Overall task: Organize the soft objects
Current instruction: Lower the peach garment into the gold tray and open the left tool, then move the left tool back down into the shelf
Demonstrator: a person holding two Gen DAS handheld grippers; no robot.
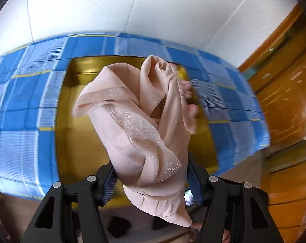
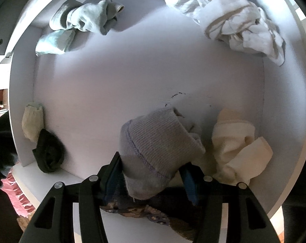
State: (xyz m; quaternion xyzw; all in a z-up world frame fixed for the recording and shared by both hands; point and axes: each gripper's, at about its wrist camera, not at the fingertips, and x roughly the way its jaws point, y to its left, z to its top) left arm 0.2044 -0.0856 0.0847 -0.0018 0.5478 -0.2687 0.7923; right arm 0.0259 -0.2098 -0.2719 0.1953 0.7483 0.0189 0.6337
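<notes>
Left gripper: jaws pinched on a pale pink garment, which bunches up between the blue pads and hangs over a yellow-gold surface bordered by a blue checked cloth; a sequinned band runs along one fold of the fabric. White wall behind, brown wooden cabinet at right. Frame shows motion blur. Right gripper: jaws clamped on a grey knitted sock, held inside a white drawer, low and just beside a cream sock bundle. Other contents of the drawer: light green bundle in the far left corner, white crumpled cloth in the far right corner, pale rolled piece touching a dark rolled sock along the left wall.
</notes>
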